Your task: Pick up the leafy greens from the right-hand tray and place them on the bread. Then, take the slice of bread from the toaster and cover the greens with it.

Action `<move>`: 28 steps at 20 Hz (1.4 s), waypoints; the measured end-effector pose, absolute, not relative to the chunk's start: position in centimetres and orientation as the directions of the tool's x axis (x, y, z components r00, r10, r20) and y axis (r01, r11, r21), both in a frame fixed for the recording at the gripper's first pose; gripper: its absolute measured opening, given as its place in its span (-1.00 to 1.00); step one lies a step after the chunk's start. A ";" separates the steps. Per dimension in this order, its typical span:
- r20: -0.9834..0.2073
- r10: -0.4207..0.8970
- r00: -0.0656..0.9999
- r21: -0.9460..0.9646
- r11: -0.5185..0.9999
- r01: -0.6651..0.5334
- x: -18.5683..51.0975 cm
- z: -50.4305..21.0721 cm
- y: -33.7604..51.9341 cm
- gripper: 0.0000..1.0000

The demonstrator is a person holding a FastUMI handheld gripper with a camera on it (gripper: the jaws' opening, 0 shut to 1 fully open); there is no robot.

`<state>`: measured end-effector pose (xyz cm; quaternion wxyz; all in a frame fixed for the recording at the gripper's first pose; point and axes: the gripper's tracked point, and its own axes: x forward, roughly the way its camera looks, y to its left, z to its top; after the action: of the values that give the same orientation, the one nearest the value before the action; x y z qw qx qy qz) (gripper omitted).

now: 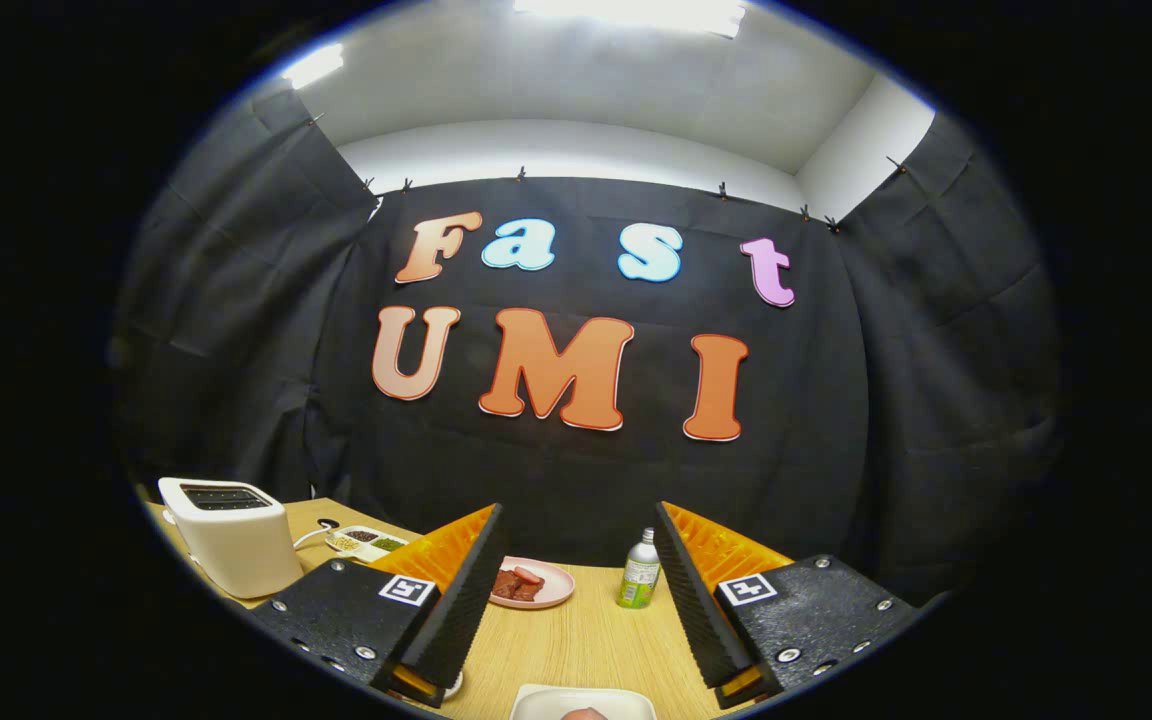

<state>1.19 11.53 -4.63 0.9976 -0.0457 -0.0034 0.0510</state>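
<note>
Holding nothing: claw (576, 600), fingers spread wide apart, raised above the worktop (586, 630) and looking level across it.

Task items. Leafy greens: not made out from here; a small divided tray (364, 541) with dark and green fillings sits beyond the left finger, beside the toaster, too small to tell its contents. Toaster (231, 535): white, upright, well out past the left finger, slots on top dark; whether a slice stands in them cannot be told. Bread: none identified with confidence; a pale dish (581, 702) lies just beneath the fingers, between them, with a small reddish thing on it, mostly cut off.

Other items. Pink plate (536, 583) with reddish pieces, ahead between the fingers, nearer the left one. Small green bottle (640, 572), upright, ahead by the right finger.

Progress, as judged: nothing gripped, greens unplaced, toaster slice untaken; both steps appear to remain.
</note>
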 end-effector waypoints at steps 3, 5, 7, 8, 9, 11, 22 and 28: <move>-0.001 0.103 0.995 -0.086 0.991 -0.103 1.1 -4.8 11.2 0.75; -0.005 0.105 0.994 -0.087 0.991 -0.105 1.2 -4.8 11.2 0.75; -0.013 0.114 0.993 -0.083 0.990 -0.114 1.1 -5.0 11.6 0.75; -0.015 0.120 0.993 -0.083 0.989 -0.121 1.2 -5.1 11.8 0.75; -0.017 0.124 0.992 -0.084 0.989 -0.125 1.2 -5.2 12.0 0.75; -0.012 0.125 0.992 -0.088 0.988 -0.125 1.3 -5.0 12.3 0.75; -0.005 0.137 0.991 -0.086 0.987 -0.137 1.0 -3.4 12.8 0.75; -0.023 0.124 0.992 -0.098 0.987 -0.125 1.0 -3.5 12.2 0.75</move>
<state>1.01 12.24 -3.49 0.9968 -0.0497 0.0084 0.0625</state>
